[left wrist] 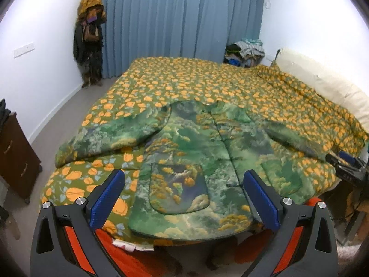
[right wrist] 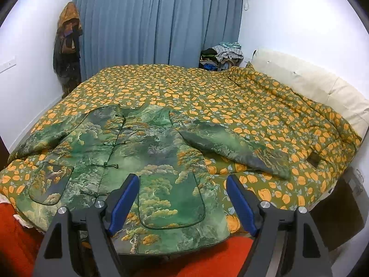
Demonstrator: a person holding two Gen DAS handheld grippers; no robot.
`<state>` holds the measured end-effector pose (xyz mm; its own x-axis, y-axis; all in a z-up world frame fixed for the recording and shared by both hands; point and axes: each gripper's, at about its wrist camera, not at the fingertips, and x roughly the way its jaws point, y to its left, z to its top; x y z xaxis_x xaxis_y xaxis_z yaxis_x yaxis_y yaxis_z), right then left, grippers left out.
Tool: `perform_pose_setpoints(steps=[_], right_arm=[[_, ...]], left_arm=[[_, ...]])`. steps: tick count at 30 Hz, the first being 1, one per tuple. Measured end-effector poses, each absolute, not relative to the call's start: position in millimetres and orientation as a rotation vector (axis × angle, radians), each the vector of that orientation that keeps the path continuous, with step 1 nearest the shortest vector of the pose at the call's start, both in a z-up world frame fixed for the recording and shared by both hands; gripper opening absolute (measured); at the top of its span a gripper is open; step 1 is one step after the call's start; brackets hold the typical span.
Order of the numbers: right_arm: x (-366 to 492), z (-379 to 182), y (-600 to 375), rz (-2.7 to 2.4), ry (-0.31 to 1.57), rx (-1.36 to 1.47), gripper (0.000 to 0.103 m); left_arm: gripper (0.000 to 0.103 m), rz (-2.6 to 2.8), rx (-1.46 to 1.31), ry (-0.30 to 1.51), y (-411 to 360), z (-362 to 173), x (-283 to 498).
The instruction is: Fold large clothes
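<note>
A green landscape-print padded jacket (left wrist: 196, 152) (right wrist: 129, 147) lies flat and face up on the bed, knot buttons down its front, both sleeves spread out to the sides, hem at the near edge. My left gripper (left wrist: 184, 184) hangs open above the hem near the jacket's left pocket (left wrist: 180, 189), nothing between its blue pads. My right gripper (right wrist: 182, 191) is open too, above the right pocket (right wrist: 171, 203), holding nothing. In the left wrist view the right gripper (left wrist: 346, 164) shows as a dark shape at the right edge, by the right sleeve's cuff.
An orange-flowered green quilt (right wrist: 230, 97) covers the bed, with a cream headboard (right wrist: 299, 85) on the right. Blue curtains (left wrist: 175, 18) hang behind. Coats hang in the far left corner (left wrist: 90, 37), a clothes pile (right wrist: 221, 55) sits far right, a brown dresser (left wrist: 16, 152) stands left.
</note>
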<state>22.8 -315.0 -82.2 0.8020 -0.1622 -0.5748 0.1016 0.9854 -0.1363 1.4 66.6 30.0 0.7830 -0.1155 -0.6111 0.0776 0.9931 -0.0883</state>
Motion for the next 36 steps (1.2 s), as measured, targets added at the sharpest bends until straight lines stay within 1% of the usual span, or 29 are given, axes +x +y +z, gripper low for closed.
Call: perform_pose_setpoints(steps=[6,13,18,20,22,25,30,33,34,36], right_arm=[[0,-74,-351,-0.078,0.577,0.005,0.079],[9,-77,-389,-0.153,0.604,0.057,0.079],[43,-51,-473,-0.268,0.534,0.128,0.079],[63,-51,-515,-0.301,0.537,0.19,0.079],[86,-60,-567,-0.34,0.562,0.31,0.079],[109,-96,-634,-0.392,0.629,0.527,0.079],[135,-190,-705,-0.445,0.725,0.884,0.079],[144,-237,-727,-0.493,0.715,1.021,0.078],[146,-249,-733,-0.52,0.701,1.058,0.075],[150,-269,-742,-0.554,0.653,1.124,0.073]], left_arm=[[0.102,-0.133,-0.033,0.668,55,25,12],[0.102,-0.124,-0.058,0.709,59,8,30],[0.102,-0.112,-0.055,0.729,60,-1,38],[0.102,-0.107,-0.044,0.739,56,-6,42],[0.102,-0.097,-0.035,0.752,53,-11,48],[0.102,-0.079,-0.027,0.783,47,-19,58],[0.102,-0.071,0.009,0.851,34,-33,74],[0.102,-0.076,0.042,0.867,26,-38,77],[0.102,-0.077,0.049,0.871,25,-39,78],[0.102,-0.078,0.057,0.88,23,-42,79]])
